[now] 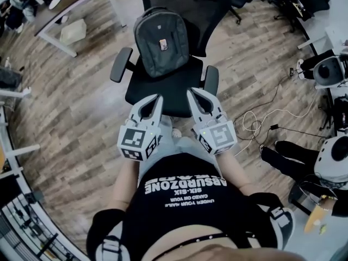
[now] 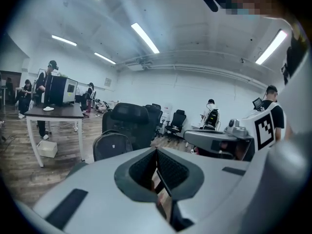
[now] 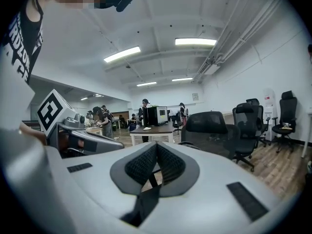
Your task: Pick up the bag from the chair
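Black T-shirt point(image 1: 187, 213) with "ABSURDZONE" lettering; grey bag point(image 1: 161, 39) upright on chair point(image 1: 145, 91).

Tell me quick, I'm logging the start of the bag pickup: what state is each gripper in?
Left gripper: closed, holding nothing.
Right gripper: closed, holding nothing.

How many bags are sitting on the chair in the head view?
1. The grey backpack stands upright on the black office chair, leaning on its backrest, between the armrests. A second bag behind the backrest could be hidden.
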A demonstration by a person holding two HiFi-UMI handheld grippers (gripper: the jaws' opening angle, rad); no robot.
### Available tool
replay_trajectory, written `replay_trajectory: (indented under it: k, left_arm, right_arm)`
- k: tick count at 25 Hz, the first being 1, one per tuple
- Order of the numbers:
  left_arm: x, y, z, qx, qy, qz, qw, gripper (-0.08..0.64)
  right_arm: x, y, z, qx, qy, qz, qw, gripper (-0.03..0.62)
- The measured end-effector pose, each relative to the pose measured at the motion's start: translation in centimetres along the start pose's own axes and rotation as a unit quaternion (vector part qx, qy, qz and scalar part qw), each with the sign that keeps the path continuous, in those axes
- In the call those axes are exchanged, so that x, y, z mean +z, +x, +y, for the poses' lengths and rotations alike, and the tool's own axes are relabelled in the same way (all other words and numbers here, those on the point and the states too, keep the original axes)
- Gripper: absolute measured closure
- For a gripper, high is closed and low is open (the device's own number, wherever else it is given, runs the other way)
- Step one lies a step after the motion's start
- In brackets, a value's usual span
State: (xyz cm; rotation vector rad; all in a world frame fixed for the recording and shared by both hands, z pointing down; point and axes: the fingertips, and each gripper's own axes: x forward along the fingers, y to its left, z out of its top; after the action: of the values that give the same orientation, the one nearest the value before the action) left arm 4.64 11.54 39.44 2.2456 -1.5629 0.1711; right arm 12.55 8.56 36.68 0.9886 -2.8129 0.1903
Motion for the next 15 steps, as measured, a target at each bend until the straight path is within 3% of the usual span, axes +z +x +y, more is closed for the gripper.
replay_trajectory:
  k: [15]
  left_arm:
    - [3.7, 13.3, 9.9, -0.015, -0.009, 0.043, 0.9989, 0.541]
  right_arm:
    - [-0.2, 13.3, -9.9, -0.042, -0.005, 0.042, 0.998, 0.575]
